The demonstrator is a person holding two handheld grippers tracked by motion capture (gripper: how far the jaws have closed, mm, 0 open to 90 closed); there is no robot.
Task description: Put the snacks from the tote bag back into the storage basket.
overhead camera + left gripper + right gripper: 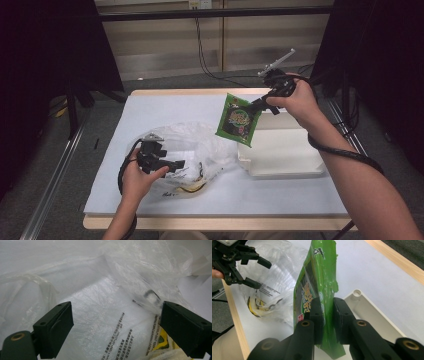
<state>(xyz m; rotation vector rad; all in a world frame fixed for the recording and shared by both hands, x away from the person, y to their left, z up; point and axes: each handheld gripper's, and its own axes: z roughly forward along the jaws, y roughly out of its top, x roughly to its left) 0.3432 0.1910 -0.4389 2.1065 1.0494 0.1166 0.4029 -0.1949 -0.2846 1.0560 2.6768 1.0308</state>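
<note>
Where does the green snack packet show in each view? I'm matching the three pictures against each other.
High view: green snack packet hangs right of centre, above the white tray, pinched by the right gripper.
Left gripper view: not in it.
Right gripper view: the packet stands at centre, clamped between the jaws.
Shared landmark: the clear plastic bag.

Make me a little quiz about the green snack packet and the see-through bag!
1. True or false: the right gripper is clamped on the green packet.
2. The clear plastic bag lies by which gripper? A) left gripper B) right gripper
3. What white thing sits on the table under the packet?

Key:
1. True.
2. A; its jaws stand open at the bag.
3. A white tray.
</note>
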